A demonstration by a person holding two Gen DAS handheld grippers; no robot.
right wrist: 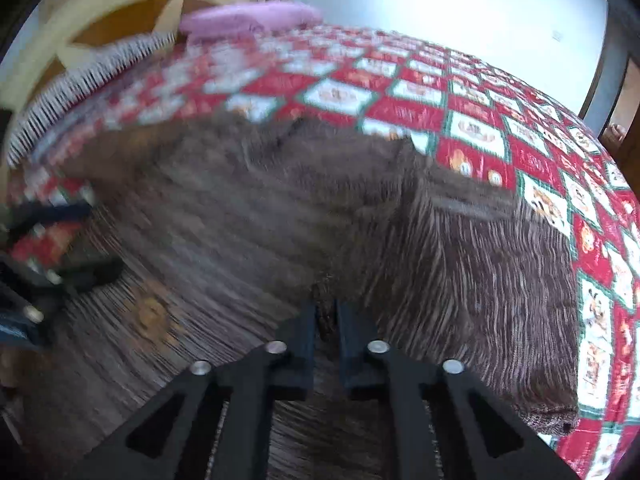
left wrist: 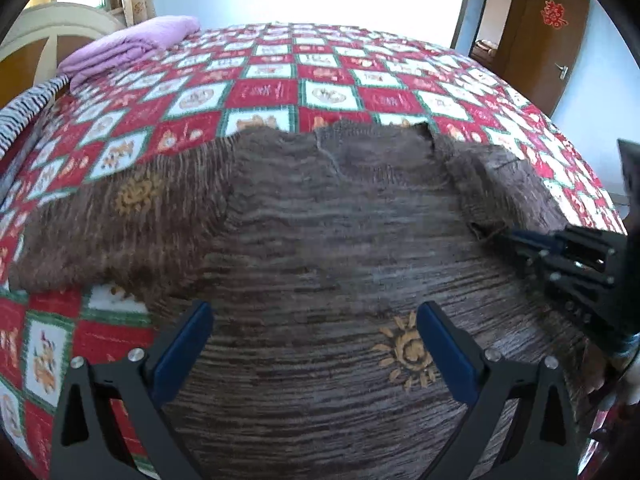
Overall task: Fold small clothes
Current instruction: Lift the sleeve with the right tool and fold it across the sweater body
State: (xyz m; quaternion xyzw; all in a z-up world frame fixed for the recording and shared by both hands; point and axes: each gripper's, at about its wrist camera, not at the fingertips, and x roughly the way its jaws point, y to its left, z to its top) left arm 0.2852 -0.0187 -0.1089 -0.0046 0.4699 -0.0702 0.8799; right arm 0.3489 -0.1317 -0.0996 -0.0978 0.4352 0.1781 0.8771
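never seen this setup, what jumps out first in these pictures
A fuzzy brown knitted sweater with orange sun motifs lies spread across the near part of a red, white and green checked bedspread. The right tongs pinch its fabric beside one sleeve. A folded lilac blanket sits far left.

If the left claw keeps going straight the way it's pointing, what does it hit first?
Most likely the brown sweater: the left claw, jaws open, points down at its body near the sun pattern. Depth is unclear.
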